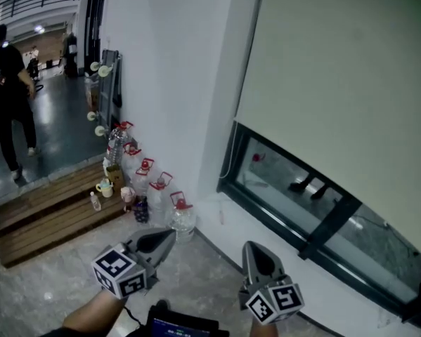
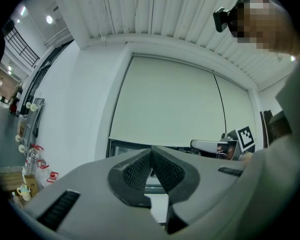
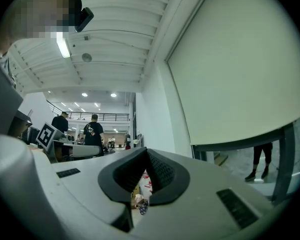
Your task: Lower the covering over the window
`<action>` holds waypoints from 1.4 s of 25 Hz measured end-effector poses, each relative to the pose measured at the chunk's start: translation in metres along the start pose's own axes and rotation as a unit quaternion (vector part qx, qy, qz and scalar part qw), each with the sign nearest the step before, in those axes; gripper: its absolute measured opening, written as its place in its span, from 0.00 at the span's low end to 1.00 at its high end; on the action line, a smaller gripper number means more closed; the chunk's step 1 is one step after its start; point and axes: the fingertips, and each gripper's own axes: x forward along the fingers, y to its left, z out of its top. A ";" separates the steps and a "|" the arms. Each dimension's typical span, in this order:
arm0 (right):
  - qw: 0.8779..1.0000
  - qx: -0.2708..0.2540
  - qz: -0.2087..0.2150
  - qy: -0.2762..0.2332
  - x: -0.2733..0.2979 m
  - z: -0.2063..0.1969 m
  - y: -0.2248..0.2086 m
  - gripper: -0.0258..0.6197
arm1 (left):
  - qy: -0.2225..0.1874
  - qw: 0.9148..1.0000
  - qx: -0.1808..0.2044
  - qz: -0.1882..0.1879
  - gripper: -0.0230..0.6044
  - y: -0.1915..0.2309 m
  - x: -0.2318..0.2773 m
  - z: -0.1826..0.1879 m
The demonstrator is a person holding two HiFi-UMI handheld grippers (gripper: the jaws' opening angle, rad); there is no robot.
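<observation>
A pale roller blind (image 1: pixel 344 83) covers most of the window; its lower edge runs diagonally above a strip of bare glass in a dark frame (image 1: pixel 315 223). A thin cord (image 1: pixel 226 161) hangs down the window's left side. My left gripper (image 1: pixel 169 234) is low in the head view, its jaws shut and empty, pointing toward the wall corner. My right gripper (image 1: pixel 251 248) is beside it, jaws also shut and empty, below the window sill. In the left gripper view the blind (image 2: pixel 165 104) is ahead of the shut gripper (image 2: pixel 151 152). The right gripper view has the blind (image 3: pixel 245 69) at its right, beside the shut gripper (image 3: pixel 146 152).
Several water jugs with red handles (image 1: pixel 182 216) stand along the white wall. Small bottles and cups sit on a wooden platform (image 1: pixel 48 216) to their left. A person in dark clothes (image 1: pixel 10 97) walks at the far left. A dark device (image 1: pixel 185 325) is at the bottom edge.
</observation>
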 end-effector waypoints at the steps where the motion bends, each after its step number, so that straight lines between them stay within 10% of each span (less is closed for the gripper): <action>1: 1.000 -0.004 -0.002 0.002 0.009 0.001 -0.003 0.05 | -0.002 1.000 -0.003 -0.002 0.03 0.008 0.006 0.001; 13: 1.000 -0.020 -0.009 -0.009 0.121 0.009 -0.022 0.05 | -0.008 0.999 0.040 -0.021 0.03 0.107 0.069 0.025; 35: 0.999 -0.008 -0.028 0.017 0.244 0.002 -0.097 0.05 | -0.036 0.991 -0.057 -0.118 0.03 0.193 0.180 0.040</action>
